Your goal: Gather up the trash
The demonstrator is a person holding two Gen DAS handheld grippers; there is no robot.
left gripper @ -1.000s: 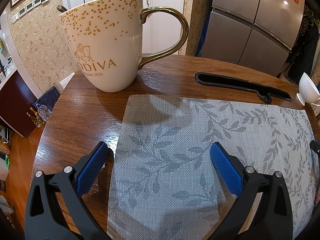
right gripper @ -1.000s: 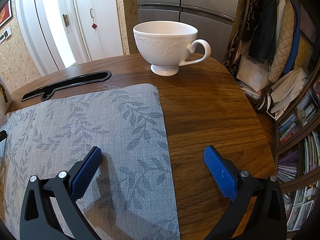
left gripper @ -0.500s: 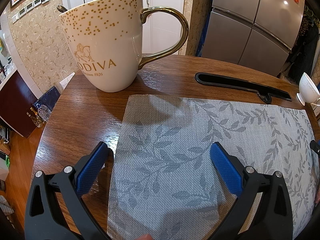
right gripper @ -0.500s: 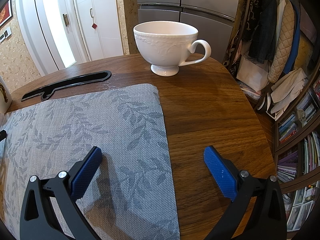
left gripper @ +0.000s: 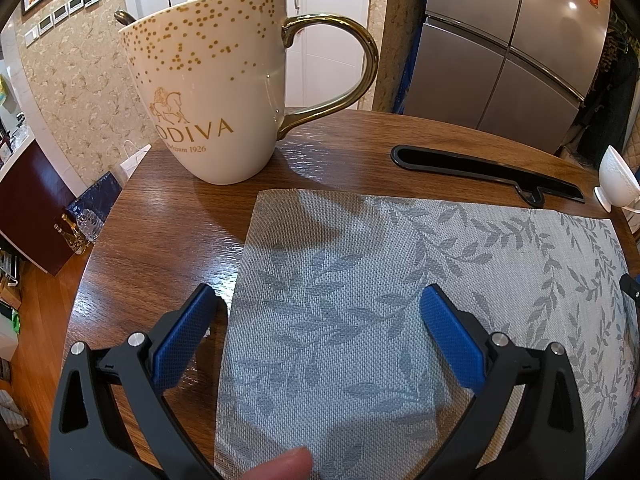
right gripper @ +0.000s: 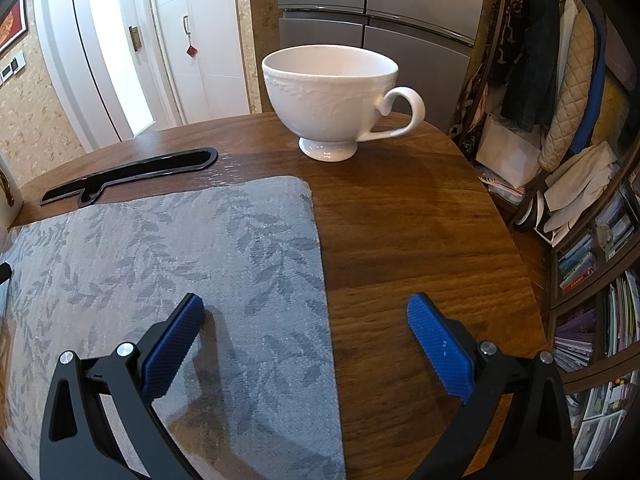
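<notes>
Two grippers parked low over a grey leaf-patterned placemat (left gripper: 400, 280) — left gripper (left gripper: 316, 316) and right gripper (right gripper: 302, 316), jaws of both spread wide, holding nothing. Judging by that, barely begun: nothing collected yet. No obvious trash anywhere. On the round wooden table (right gripper: 400, 220): gold-handled mug (left gripper: 208, 92) at 11 o'clock from the left gripper, white teacup (right gripper: 332, 96) at 12 from the right, black knife-shaped tray (left gripper: 484, 172) beyond the mat — possibly the thing to clear, hard to say. Spoon handle (left gripper: 122, 16) poking from the mug, contents hidden. Fingertip (left gripper: 280, 464) cut off at 6 o'clock.
</notes>
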